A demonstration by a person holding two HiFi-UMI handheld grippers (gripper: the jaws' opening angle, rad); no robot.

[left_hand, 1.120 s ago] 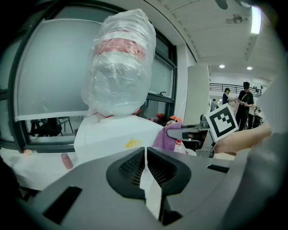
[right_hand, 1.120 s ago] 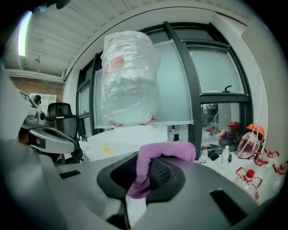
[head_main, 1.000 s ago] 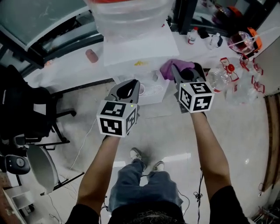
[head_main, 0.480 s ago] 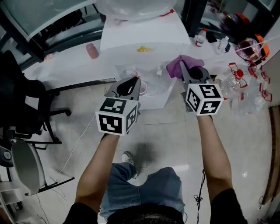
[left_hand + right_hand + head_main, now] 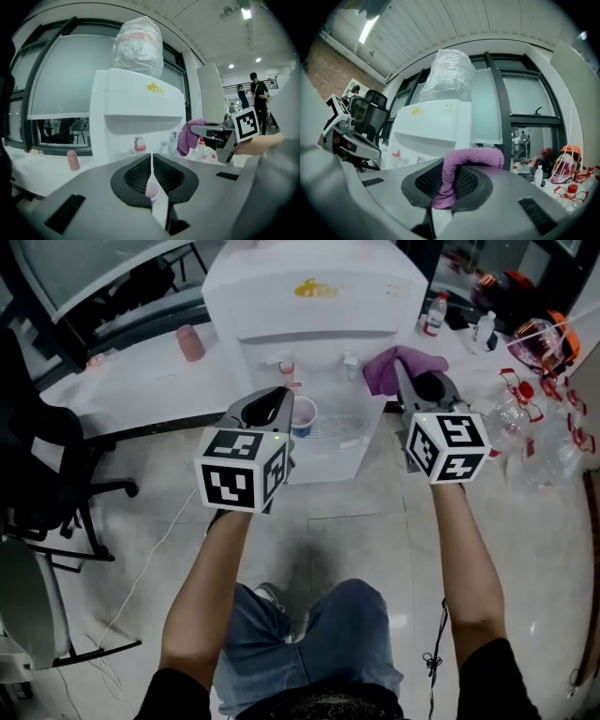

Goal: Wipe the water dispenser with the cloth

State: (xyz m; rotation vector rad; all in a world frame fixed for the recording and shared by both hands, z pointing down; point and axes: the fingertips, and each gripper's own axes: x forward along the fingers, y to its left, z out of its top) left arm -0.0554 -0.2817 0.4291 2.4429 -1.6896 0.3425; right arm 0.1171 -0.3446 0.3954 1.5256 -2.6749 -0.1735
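The white water dispenser (image 5: 309, 296) stands straight ahead, with a red tap (image 5: 286, 365) and a grey tap (image 5: 350, 359) above its drip tray. A small pink cup (image 5: 303, 415) sits on that tray. My right gripper (image 5: 403, 373) is shut on a purple cloth (image 5: 389, 367), held just right of the grey tap and close to the dispenser's front. In the right gripper view the cloth (image 5: 473, 157) folds over the jaws of the right gripper (image 5: 451, 169). My left gripper (image 5: 281, 395) is shut and holds nothing, with its tips beside the cup. The left gripper (image 5: 152, 157) faces the dispenser (image 5: 136, 98).
A plastic-wrapped bottle (image 5: 138, 44) tops the dispenser. A black office chair (image 5: 37, 456) stands at the left. Clear plastic bottles (image 5: 525, 427) lie on the floor at the right, near an orange helmet (image 5: 539, 338). A pink cup (image 5: 189, 343) rests on the window ledge.
The person has stepped closer and the view has tilted up, so the dispenser's front and taps now show fully. Both grippers moved nearer the taps; neither changed its grip.
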